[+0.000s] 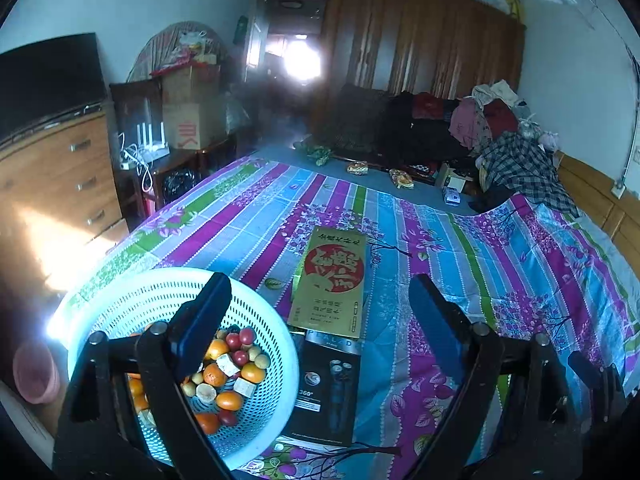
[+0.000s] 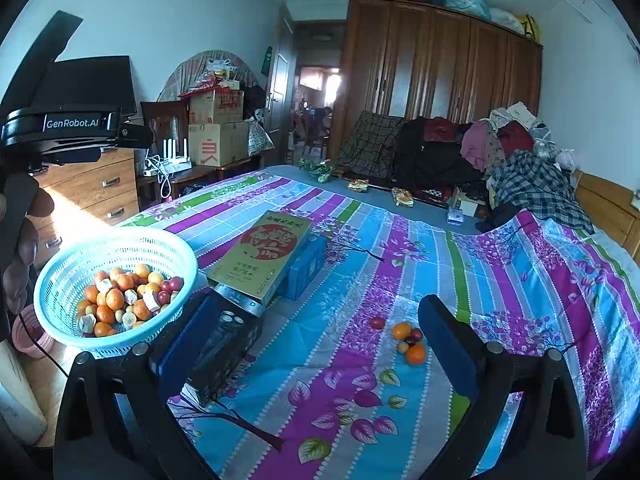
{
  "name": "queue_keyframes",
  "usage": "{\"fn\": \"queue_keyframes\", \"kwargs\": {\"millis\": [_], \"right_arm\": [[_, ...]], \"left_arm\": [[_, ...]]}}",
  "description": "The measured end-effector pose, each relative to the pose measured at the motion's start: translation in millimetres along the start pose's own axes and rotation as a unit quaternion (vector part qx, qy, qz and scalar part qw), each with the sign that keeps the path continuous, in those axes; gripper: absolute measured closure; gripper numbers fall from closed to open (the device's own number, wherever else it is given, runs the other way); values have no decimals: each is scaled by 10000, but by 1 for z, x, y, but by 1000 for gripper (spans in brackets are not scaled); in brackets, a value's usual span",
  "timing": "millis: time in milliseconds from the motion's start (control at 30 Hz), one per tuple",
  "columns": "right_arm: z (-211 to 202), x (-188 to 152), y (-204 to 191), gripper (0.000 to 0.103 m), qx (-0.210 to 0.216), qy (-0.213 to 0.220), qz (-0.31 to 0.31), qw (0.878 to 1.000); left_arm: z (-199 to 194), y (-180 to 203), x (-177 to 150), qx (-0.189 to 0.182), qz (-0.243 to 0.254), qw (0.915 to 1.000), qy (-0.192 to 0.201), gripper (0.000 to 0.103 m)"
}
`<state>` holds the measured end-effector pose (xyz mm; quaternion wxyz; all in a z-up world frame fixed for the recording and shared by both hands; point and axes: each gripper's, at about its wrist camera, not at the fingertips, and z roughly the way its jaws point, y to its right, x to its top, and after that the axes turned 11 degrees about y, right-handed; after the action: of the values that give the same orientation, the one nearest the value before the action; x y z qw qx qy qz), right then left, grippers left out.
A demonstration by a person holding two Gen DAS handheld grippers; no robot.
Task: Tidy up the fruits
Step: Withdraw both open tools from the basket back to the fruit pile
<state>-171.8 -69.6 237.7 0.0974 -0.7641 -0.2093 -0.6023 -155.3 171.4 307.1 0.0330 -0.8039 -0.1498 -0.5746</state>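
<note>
The basket [image 2: 116, 286] of fruit sits at the bedspread's [image 2: 420, 264] near left corner, heaped with oranges, red plums and pale chunks. Only the right wrist view shows the loose fruits [image 2: 404, 340], a small cluster of two oranges, dark plums and a pale one, lying on the cloth at about 1 o'clock from the right gripper [image 2: 320, 340], just beside its right finger. That view also catches a hand [image 2: 24, 248] at 9 o'clock with the left gripper's body. The left wrist view looks down into the basket, with the left gripper [image 1: 320, 320] above it, its left finger over the rim. Both grippers stand wide apart with nothing between the jaws.

The basket overhangs the bed's left edge. Open cloth stretches from 12 to 3 o'clock of the loose fruits.

A gold box [image 2: 260, 256] lies on a blue box [image 2: 306, 268], with a black box [image 2: 224, 344] in front, between basket and loose fruits. Piled clothes [image 2: 520, 160] crowd the far end.
</note>
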Motion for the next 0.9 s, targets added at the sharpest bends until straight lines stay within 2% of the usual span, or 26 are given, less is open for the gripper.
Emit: {"fn": "queue_keyframes", "kwargs": {"millis": [300, 467, 600, 700, 900], "right_arm": [[-37, -9, 48, 0, -234, 484, 453, 9975], [-44, -21, 78, 0, -478, 526, 672, 9952], [-31, -43, 105, 0, -595, 243, 932, 9936], [-20, -62, 127, 0, -697, -13, 1164, 9908], [5, -96, 163, 0, -892, -483, 1423, 9846]], "left_arm": [[-7, 62, 0, -310, 491, 9983, -24, 10], [8, 97, -4, -447, 839, 9954, -108, 3], [41, 126, -24, -583, 1080, 9911, -517, 3], [71, 149, -49, -762, 1268, 9845, -937, 3], [146, 185, -121, -1184, 1623, 9576, -2066, 3]]}}
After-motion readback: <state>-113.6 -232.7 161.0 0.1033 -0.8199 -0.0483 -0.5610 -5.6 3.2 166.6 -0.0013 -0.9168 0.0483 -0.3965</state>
